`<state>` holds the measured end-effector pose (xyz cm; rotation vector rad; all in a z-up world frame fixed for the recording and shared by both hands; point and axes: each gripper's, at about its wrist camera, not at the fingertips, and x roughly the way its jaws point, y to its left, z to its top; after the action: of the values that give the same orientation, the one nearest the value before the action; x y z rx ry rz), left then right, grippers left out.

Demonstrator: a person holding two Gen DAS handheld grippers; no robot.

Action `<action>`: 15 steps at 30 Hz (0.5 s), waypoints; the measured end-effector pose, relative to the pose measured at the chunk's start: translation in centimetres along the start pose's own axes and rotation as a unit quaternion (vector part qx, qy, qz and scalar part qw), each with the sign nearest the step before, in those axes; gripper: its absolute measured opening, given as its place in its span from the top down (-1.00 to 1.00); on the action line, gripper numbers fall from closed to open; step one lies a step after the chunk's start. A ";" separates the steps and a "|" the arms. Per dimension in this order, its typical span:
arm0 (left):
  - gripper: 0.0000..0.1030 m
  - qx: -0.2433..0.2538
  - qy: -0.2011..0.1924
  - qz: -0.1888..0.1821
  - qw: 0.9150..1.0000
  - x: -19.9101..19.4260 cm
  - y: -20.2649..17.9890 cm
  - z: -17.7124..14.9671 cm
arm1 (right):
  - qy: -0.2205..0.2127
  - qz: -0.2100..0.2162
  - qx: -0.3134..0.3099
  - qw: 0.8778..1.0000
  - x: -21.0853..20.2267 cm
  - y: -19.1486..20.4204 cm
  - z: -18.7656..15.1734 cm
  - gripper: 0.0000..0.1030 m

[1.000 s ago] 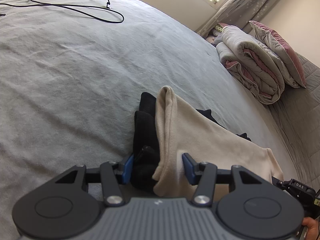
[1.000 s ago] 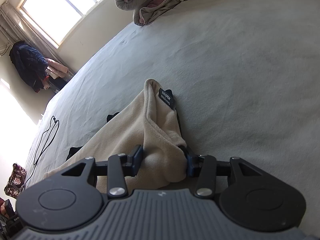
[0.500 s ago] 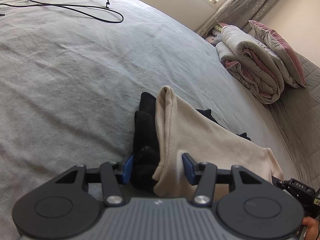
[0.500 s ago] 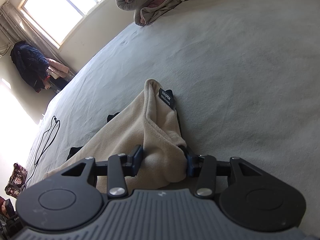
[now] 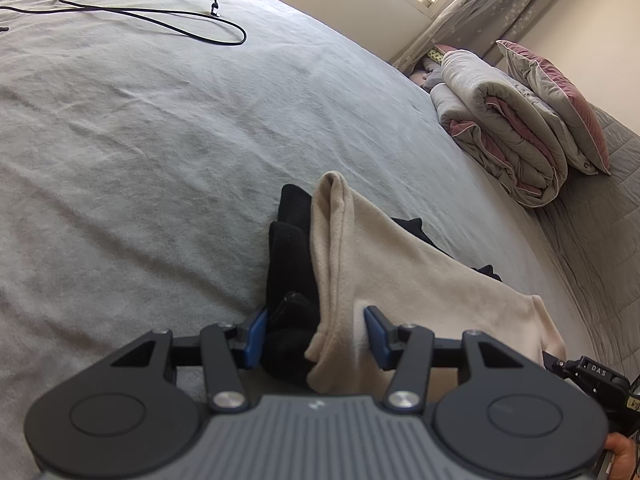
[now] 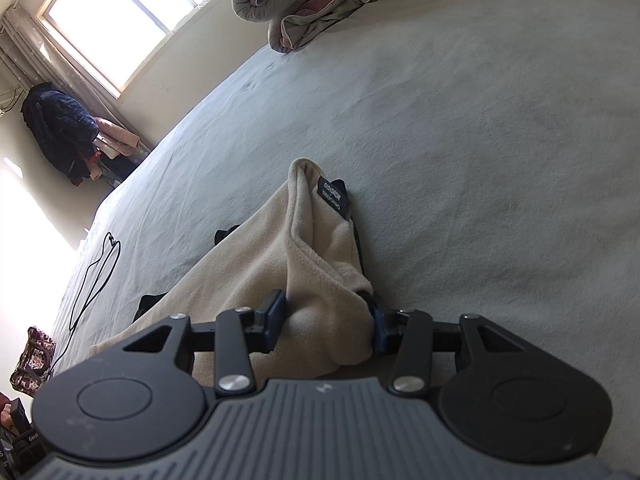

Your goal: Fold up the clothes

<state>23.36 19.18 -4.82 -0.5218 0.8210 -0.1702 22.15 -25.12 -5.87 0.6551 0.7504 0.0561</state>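
Observation:
A beige fleece garment [image 5: 400,272] with a black side [image 5: 288,248] lies bunched on the grey bed [image 5: 160,140]. My left gripper [image 5: 316,336] is shut on one end of it, a thick wad of black and beige cloth filling the gap between the blue pads. In the right wrist view the same garment [image 6: 248,264] runs off to the left, a black label [image 6: 332,196] showing at its far fold. My right gripper [image 6: 326,322] is shut on a rounded bunch of beige fleece at the other end. The cloth hides the parts of the pads that press on it.
A black cable [image 5: 160,20] loops across the far bed. A folded quilt [image 5: 500,128] and a pillow [image 5: 560,96] lie at the bed's far right. A dark jacket [image 6: 56,128] hangs near the window, and a patterned bag [image 6: 32,356] sits at the left edge.

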 end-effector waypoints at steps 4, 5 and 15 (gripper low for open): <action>-0.01 -0.002 0.000 -0.001 1.000 -0.1 0.0 0.0 | 0.000 0.000 0.000 1.000 0.0 0.0 0.0 0.09; -0.01 -0.003 0.000 -0.001 1.000 -0.1 0.0 -0.1 | 0.000 0.000 0.000 1.000 -0.1 0.0 0.0 0.09; 0.30 -0.024 0.001 -0.010 1.000 -0.3 0.4 -0.1 | -0.002 0.002 0.014 1.000 -0.4 -0.1 0.1 0.31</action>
<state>23.03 19.61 -4.92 -0.5761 0.8233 -0.1695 21.96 -25.40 -5.65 0.6822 0.7478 0.0480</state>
